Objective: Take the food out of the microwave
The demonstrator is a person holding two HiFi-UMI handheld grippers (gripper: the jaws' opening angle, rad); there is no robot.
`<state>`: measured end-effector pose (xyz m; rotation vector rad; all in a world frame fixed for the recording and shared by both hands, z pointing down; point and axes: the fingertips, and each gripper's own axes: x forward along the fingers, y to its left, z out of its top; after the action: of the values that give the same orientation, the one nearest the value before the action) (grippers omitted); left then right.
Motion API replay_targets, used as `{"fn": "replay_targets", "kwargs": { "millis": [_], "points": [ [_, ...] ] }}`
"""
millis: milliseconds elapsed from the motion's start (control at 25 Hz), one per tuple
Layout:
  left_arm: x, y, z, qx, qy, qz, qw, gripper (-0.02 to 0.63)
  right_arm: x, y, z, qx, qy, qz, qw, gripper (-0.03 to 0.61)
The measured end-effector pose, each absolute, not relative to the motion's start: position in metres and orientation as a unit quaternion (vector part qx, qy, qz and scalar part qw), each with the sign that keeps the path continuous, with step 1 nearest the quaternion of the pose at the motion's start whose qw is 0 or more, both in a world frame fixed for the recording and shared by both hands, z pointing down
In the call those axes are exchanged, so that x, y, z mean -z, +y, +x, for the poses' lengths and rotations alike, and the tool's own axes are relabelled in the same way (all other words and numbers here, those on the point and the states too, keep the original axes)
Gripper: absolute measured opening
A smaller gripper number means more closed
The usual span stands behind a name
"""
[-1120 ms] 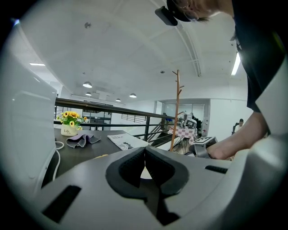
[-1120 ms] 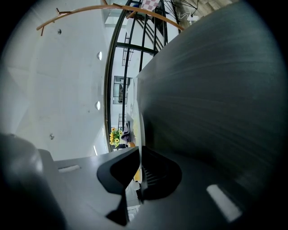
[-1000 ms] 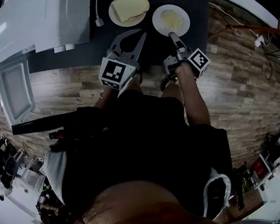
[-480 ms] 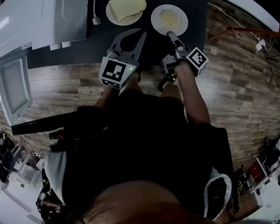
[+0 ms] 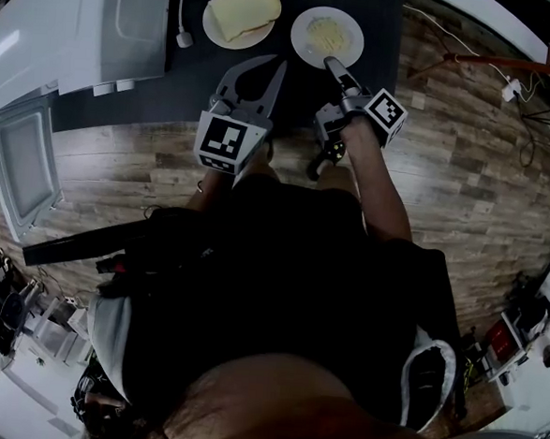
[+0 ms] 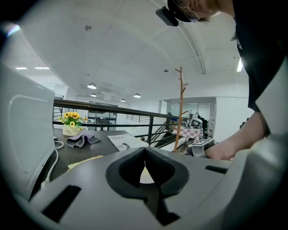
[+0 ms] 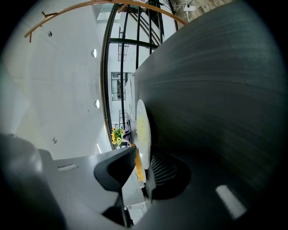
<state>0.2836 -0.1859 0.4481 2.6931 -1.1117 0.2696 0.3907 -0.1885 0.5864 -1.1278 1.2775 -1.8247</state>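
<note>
Food (image 5: 325, 34), a pale heap, lies on a white plate (image 5: 299, 30) on the dark table (image 5: 171, 89), to the right of the microwave (image 5: 72, 31) and outside it. A second plate (image 5: 213, 27) stands just left of the first, apart from it, and carries a yellow slab (image 5: 245, 7). The microwave occupies the left end of the table; its door (image 5: 21, 163) hangs open toward the near left. A white cable plug (image 5: 183, 39) lies between the microwave and the second plate.

The right hand-held gripper (image 5: 331, 64) sits at the near rim of the plate with the pale food. In the right gripper view the right hand-held gripper (image 7: 140, 155) is opening: the plate (image 7: 145, 112) rim stands between the pads, with a visible gap on one side, so the grip is released.

The left hand-held gripper (image 5: 281, 66) hovers above the table, near the two plates and touching neither. In the left gripper view the left hand-held gripper (image 6: 145, 150) is clenched, its tips meeting with nothing between them. A flower pot (image 6: 71, 123), a grey cloth (image 6: 82, 139) and a booklet (image 6: 126, 141) lie on the far part of the table.
</note>
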Motion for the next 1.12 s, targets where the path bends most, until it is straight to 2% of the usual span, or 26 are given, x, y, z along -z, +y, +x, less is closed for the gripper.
{"fn": "replay_targets", "kwargs": {
  "millis": [200,760,1120],
  "points": [
    [-0.446,-0.182,0.286,-0.091,-0.383,0.913,0.105,0.008,-0.580,-0.189,0.391,0.701,0.485,-0.419,0.312,0.150],
    [-0.432,-0.166,0.287,-0.089,-0.395,0.910,0.093,0.008,-0.565,-0.189,0.390,0.719,0.461,-0.410,0.320,0.268],
    [-0.432,-0.164,0.285,-0.084,-0.391,0.912,0.088,0.008,-0.571,-0.183,0.392,0.726,0.434,-0.414,0.337,0.288]
  ]
}}
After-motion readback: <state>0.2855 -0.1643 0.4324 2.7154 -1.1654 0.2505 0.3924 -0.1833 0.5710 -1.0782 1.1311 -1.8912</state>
